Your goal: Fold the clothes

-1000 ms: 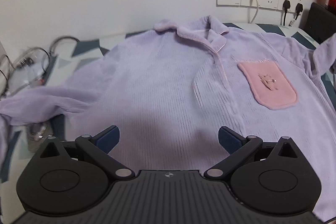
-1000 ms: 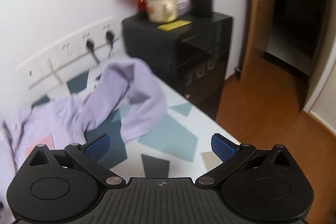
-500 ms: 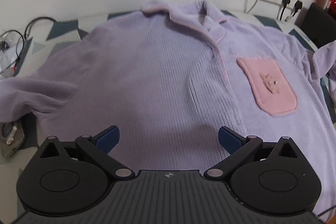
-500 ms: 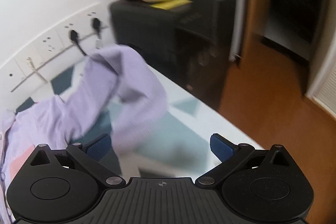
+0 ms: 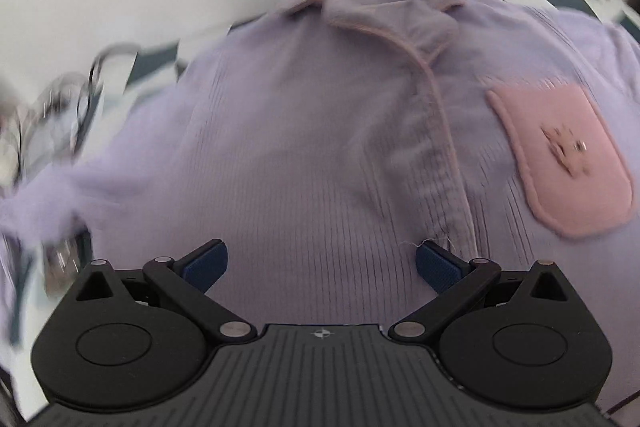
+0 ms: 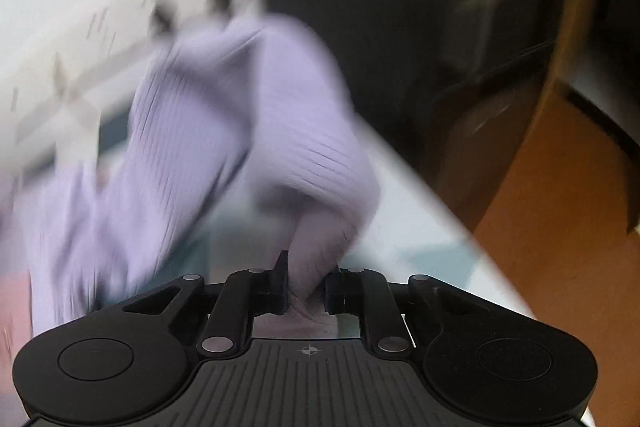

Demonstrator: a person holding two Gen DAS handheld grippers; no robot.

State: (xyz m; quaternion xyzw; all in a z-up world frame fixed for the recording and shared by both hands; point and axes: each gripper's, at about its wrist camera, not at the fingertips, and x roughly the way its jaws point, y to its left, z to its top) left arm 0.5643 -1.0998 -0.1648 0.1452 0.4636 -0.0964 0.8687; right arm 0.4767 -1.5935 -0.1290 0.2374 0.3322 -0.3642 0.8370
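Lilac ribbed top (image 5: 304,147) spread front-up on the patterned counter (image 6: 404,195), collar toward the wall, pink pocket (image 5: 560,155) on its chest; one sleeve (image 6: 248,131) bunched up near the counter's edge by a dark cabinet (image 6: 400,39). Right gripper (image 6: 306,287) just closed, jaws now pinching the sleeve's end fabric between them; left gripper (image 5: 320,261) wide open, nothing held, hovering low over the lower front beside the placket. Judged soft, light, floppy knit w/ no stiffness; likely to sag, stretch & drag rather than slide cleanly; best taken at cuff, hem corner or shoulder seam, not mid-panel; thin pinch could slip if pulled fast.
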